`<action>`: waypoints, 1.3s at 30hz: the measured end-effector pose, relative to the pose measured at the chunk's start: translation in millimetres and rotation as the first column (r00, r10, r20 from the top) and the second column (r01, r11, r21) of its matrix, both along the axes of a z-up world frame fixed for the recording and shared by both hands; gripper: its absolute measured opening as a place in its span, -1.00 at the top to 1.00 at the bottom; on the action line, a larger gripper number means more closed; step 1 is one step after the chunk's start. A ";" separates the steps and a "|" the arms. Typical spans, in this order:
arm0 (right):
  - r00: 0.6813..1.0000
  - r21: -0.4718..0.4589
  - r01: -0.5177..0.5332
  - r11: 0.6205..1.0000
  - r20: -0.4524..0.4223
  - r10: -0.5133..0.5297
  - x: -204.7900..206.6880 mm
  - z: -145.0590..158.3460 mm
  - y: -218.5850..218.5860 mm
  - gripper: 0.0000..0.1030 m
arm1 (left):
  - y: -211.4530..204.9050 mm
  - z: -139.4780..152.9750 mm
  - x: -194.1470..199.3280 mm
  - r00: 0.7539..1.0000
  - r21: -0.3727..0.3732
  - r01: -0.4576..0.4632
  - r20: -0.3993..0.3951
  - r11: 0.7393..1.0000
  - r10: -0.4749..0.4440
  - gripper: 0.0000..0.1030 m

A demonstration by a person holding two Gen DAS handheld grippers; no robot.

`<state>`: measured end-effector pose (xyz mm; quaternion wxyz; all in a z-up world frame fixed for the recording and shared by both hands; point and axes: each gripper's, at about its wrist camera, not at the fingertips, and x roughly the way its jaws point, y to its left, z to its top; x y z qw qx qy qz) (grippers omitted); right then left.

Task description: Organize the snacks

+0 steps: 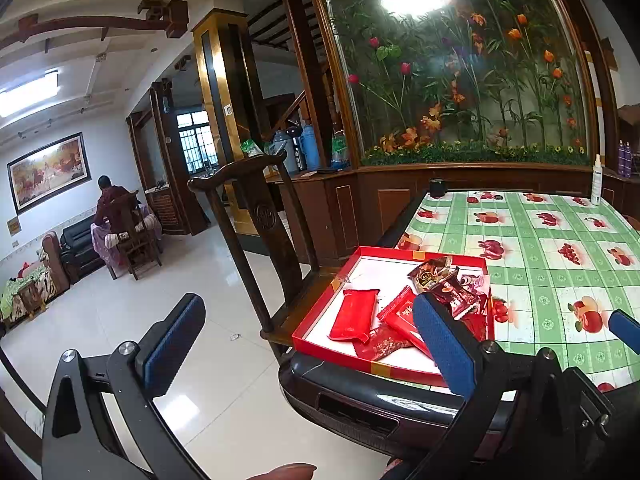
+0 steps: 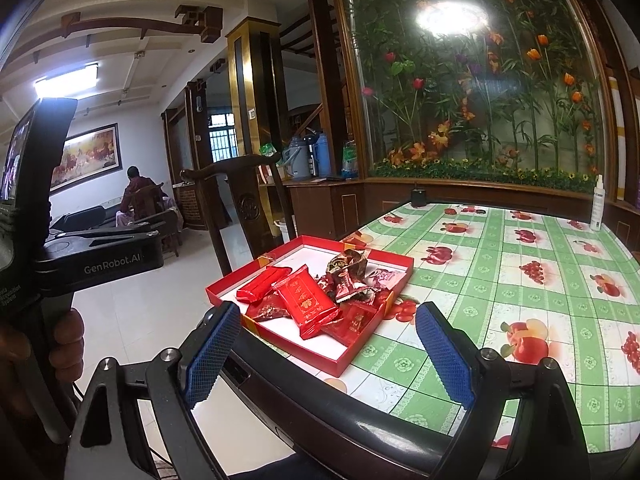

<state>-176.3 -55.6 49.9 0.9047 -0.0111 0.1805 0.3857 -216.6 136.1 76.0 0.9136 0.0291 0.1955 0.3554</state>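
Observation:
A shallow red box (image 1: 320,314) (image 2: 352,354) with a white inside lies at the near left corner of the table. Several snack packets lie in it: flat red ones (image 1: 354,314) (image 2: 308,300) and a pile of dark brown ones (image 1: 444,284) (image 2: 348,276) at its far right. My left gripper (image 1: 308,344) is open and empty, held above the floor and the box's near edge. My right gripper (image 2: 328,354) is open and empty, above the box's near corner. The left gripper's body (image 2: 100,256) shows at the left of the right wrist view.
The table has a green checked cloth with fruit prints (image 1: 560,248) (image 2: 520,280). A dark wooden chair (image 1: 260,216) (image 2: 244,204) stands at the table's left side. A white spray bottle (image 1: 596,180) (image 2: 597,204) and a small black cup (image 1: 437,186) (image 2: 419,197) stand at the far edge.

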 end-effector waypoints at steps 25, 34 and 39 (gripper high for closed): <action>1.000 -0.004 -0.010 1.000 -0.008 0.010 -1.9 0.2 0.3 -0.76 | 14.0 -4.5 -5.9 1.000 -0.009 -0.016 -0.002 1.000 0.016 -1.00; 1.000 -0.013 -0.017 1.000 -0.007 0.017 -4.3 1.3 2.2 -0.76 | 17.9 -2.5 -7.7 1.000 -0.008 -0.022 0.000 1.000 0.022 -1.00; 1.000 -0.012 -0.016 1.000 -0.007 0.016 -4.6 1.4 2.2 -0.76 | 18.5 -2.4 -7.2 1.000 -0.009 -0.023 0.000 1.000 0.023 -1.00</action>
